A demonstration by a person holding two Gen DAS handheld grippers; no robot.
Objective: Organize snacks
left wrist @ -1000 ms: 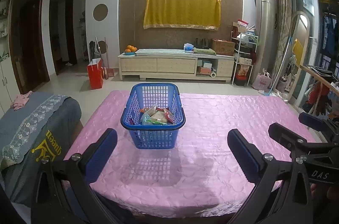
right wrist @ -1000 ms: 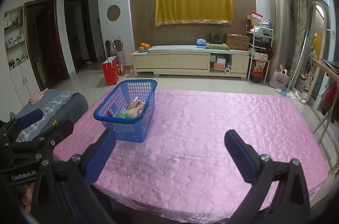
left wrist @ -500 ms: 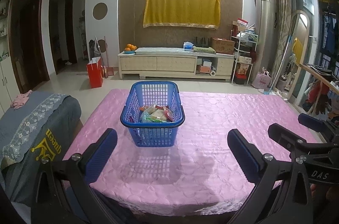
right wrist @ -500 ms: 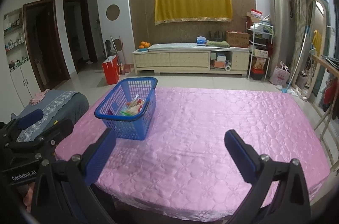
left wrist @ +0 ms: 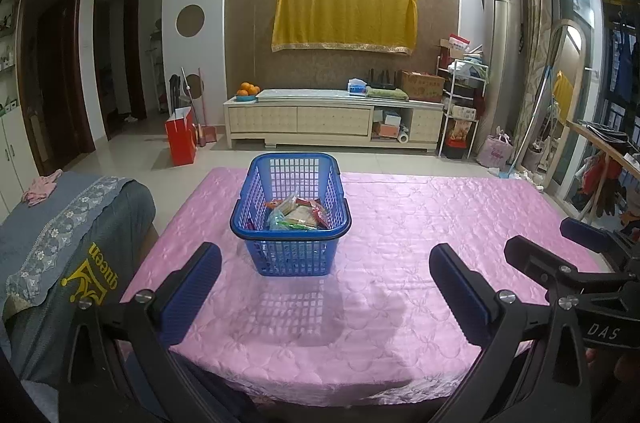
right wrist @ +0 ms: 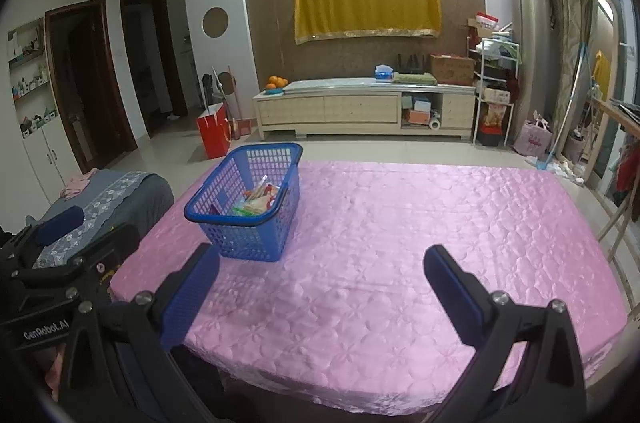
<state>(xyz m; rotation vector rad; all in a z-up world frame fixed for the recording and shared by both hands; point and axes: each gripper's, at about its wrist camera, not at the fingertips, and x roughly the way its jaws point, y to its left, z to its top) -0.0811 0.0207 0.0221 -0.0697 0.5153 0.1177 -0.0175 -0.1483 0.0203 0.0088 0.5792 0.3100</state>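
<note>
A blue plastic basket [left wrist: 291,219] [right wrist: 245,211] stands on the pink tablecloth [left wrist: 420,243] [right wrist: 400,243], left of the table's middle. Several snack packets [left wrist: 298,214] [right wrist: 258,201] lie inside it. My left gripper [left wrist: 325,259] hangs open over the near table edge, short of the basket, with nothing between its fingers. My right gripper [right wrist: 321,261] is open too and holds nothing; the basket lies ahead and to its left. Each gripper shows at the edge of the other's view.
A grey covered seat [left wrist: 60,243] with a pink cloth on it stands left of the table. Beyond the far edge are a tiled floor, a red bag [left wrist: 182,139], a low cabinet [left wrist: 332,121] and a cluttered rack [left wrist: 460,103].
Both grippers have drawn back and risen slightly, so the basket sits a little farther off in both views. Both have stayed open.
</note>
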